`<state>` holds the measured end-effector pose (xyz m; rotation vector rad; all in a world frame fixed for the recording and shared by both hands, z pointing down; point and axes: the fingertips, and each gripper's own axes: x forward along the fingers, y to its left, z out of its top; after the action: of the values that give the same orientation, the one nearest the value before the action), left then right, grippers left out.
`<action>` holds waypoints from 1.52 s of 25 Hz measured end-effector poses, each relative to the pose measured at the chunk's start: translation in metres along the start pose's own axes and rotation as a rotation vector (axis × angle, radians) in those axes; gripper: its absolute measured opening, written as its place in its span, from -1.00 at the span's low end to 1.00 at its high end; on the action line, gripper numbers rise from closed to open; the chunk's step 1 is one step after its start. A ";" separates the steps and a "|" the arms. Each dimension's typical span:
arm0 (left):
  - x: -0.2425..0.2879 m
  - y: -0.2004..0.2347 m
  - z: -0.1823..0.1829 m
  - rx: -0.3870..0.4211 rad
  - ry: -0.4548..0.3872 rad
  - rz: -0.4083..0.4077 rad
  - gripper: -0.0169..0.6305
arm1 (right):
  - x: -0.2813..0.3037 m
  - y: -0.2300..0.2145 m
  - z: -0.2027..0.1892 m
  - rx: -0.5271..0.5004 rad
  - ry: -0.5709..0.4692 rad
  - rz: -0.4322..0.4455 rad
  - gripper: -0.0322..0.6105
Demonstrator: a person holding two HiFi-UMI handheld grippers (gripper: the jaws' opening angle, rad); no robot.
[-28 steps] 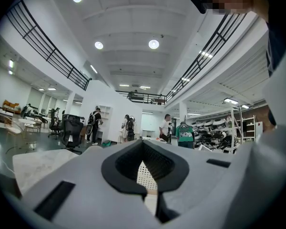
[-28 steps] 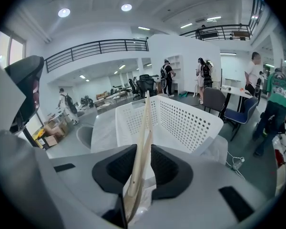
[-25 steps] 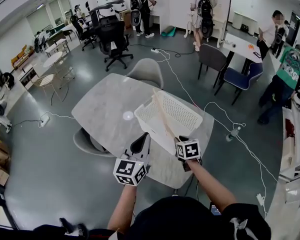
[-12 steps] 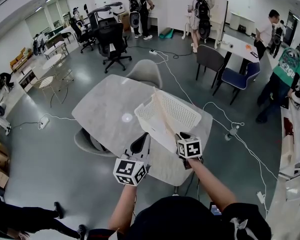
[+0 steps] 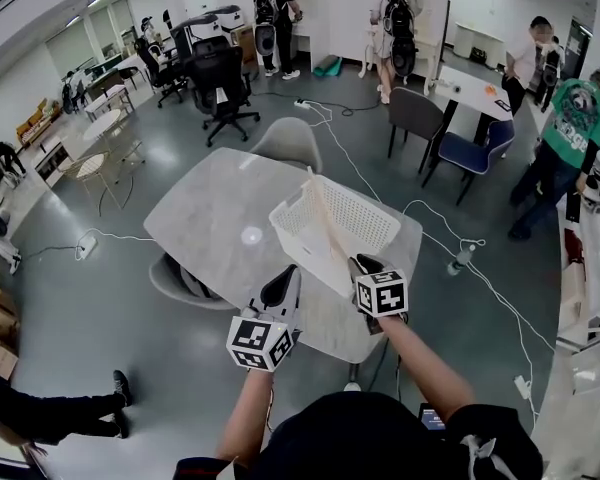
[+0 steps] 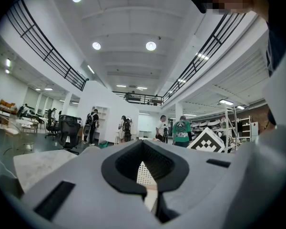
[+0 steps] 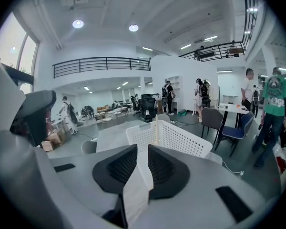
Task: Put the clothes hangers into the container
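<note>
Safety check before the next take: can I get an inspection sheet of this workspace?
Surface: pale stone-look table, bare around the basket.
Job's things: white perforated basket stands on the table; one pale hanger slants across it, not yet let go.
Clutter: nothing seen.
Tools: right tool shut on the hanger; left tool shut and empty, near the table's front edge.
Cables: white cable trails over the floor past the table.
Surroundings: grey chair at the far side; people stand further off.
</note>
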<state>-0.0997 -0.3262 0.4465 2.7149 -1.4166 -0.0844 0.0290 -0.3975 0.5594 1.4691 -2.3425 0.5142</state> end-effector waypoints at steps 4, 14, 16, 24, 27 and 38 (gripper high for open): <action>-0.009 -0.001 0.002 0.002 -0.001 -0.006 -0.93 | -0.014 0.016 0.017 -0.011 -0.051 0.012 -0.67; -0.043 -0.003 0.001 0.001 -0.003 -0.024 -0.93 | -0.049 0.050 0.034 -0.023 -0.144 0.007 -0.76; -0.050 -0.004 0.000 0.001 -0.003 -0.029 -0.93 | -0.056 0.056 0.035 -0.026 -0.160 0.002 -0.78; -0.076 -0.013 -0.002 0.007 -0.005 -0.058 -0.93 | -0.084 0.081 0.036 -0.039 -0.235 0.003 -0.81; -0.085 -0.012 -0.003 0.006 -0.006 -0.055 -0.93 | -0.090 0.091 0.035 -0.044 -0.247 0.009 -0.81; -0.092 -0.021 0.002 0.014 -0.014 -0.066 -0.93 | -0.112 0.107 0.043 -0.066 -0.304 0.033 -0.81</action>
<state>-0.1354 -0.2389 0.4434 2.7779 -1.3365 -0.0973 -0.0253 -0.2863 0.4572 1.5748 -2.5889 0.2307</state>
